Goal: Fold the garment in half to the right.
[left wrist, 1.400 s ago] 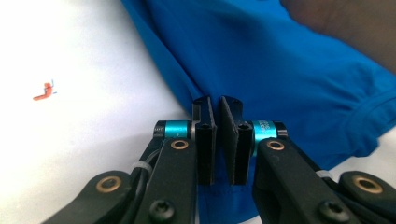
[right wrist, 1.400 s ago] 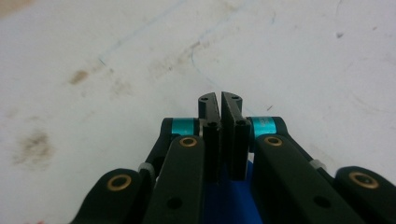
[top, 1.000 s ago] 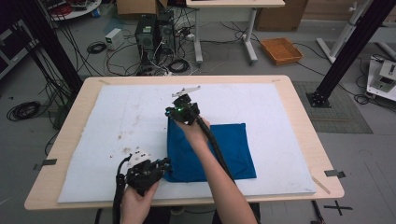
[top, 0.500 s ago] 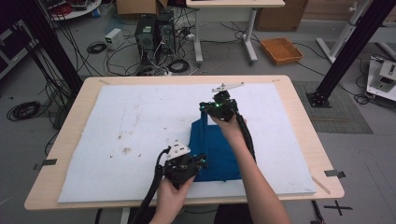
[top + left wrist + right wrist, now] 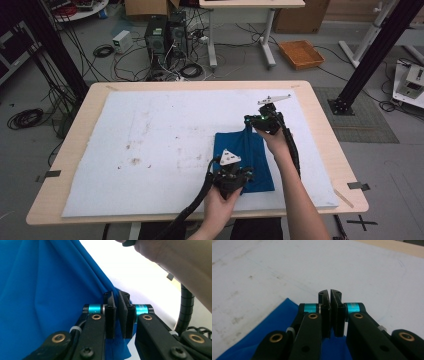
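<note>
A: Where's the blue cloth [image 5: 248, 160]?

B: On the white pad [image 5: 150, 145] covering the surface, right of centre toward the near edge, folded into a narrow upright panel. The left claw [image 5: 239, 176] pinches its near edge at about 6 o'clock; the right claw [image 5: 252, 121] grips the far corner at 12 o'clock.

A: Both clamped?

B: Yes. In each gripper view the jaws stand nearly together with blue fabric caught between them.

A: Which step?

B: It looks like folding or dragging the cloth across the pad. Next I'd expect the fold laid flat with edges aligned, then both grips released.

A: Anything unclear?

B: The person's right forearm [image 5: 295, 185] covers the cloth's 3 o'clock edge, so whether the layers match there I can't tell. The pinched hems are buried between the pads.
</note>
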`<action>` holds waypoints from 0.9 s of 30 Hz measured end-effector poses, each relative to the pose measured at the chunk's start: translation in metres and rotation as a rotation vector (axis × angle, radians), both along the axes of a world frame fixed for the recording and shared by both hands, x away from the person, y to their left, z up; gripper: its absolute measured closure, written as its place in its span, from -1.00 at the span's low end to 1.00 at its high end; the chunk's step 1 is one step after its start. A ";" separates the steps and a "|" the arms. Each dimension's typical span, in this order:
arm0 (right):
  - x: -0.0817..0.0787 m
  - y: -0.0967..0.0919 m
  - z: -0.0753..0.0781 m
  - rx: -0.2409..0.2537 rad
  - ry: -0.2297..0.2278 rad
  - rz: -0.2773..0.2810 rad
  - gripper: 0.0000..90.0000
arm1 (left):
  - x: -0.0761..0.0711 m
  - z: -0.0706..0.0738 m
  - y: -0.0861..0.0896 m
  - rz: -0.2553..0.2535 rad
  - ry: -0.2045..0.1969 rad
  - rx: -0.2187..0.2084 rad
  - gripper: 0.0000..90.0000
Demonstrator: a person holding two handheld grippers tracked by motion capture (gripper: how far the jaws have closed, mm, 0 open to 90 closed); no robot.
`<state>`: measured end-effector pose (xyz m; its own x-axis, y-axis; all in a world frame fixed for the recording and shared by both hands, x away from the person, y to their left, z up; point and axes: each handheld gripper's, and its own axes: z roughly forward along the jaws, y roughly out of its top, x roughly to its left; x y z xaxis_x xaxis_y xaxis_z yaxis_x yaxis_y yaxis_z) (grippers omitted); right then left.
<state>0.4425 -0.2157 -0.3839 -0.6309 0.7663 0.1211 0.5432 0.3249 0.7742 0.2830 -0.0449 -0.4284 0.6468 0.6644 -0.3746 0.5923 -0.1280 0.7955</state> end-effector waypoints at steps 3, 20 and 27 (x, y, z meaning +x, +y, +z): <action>0.001 -0.009 -0.005 -0.028 0.008 -0.013 0.94 | 0.003 -0.003 -0.012 -0.009 0.012 -0.007 0.87; -0.003 -0.033 -0.013 -0.119 0.009 -0.174 0.60 | 0.003 -0.002 -0.022 -0.094 -0.052 -0.071 0.13; -0.030 -0.035 -0.017 -0.009 0.004 -0.204 0.58 | -0.005 0.013 0.014 -0.068 -0.118 -0.033 0.10</action>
<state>0.4127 -0.2511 -0.4008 -0.4620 0.8792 0.1162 0.6018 0.2146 0.7693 0.2775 -0.0308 -0.4158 0.7308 0.6060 -0.3141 0.4854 -0.1379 0.8634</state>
